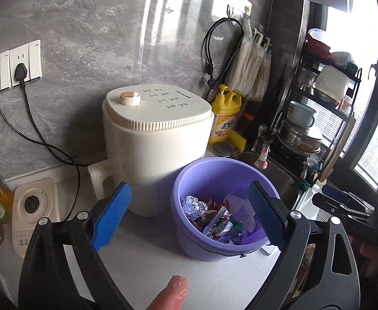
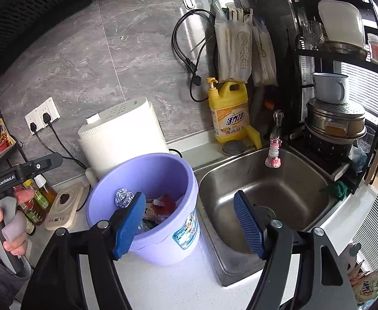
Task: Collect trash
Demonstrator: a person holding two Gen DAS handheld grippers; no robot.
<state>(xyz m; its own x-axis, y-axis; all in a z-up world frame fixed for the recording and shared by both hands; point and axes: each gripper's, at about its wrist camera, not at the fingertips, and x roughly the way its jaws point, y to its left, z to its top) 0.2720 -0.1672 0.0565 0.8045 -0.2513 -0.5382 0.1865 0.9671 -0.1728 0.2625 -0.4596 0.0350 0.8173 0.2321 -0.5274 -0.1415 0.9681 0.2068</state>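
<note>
Trash (image 1: 214, 217) is seen already gathered in the purple bin (image 2: 163, 235) on the desk (image 1: 150, 258) beside the sink (image 2: 266, 193), both tools (image 1: 189, 217) (image 2: 189, 222) are held released and empty, and the collecting step is judged nearly finished, so any remaining scrap would have to be sought next.

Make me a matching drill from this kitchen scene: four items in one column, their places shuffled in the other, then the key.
1. foil ball
2. yellow detergent bottle
3. white mug
4. black plug

A. in the wall socket
B. inside the purple bucket
C. on the steel pots on the rack
D. on the ledge behind the sink

Pairs: 1-B, 2-D, 3-C, 4-A
</note>
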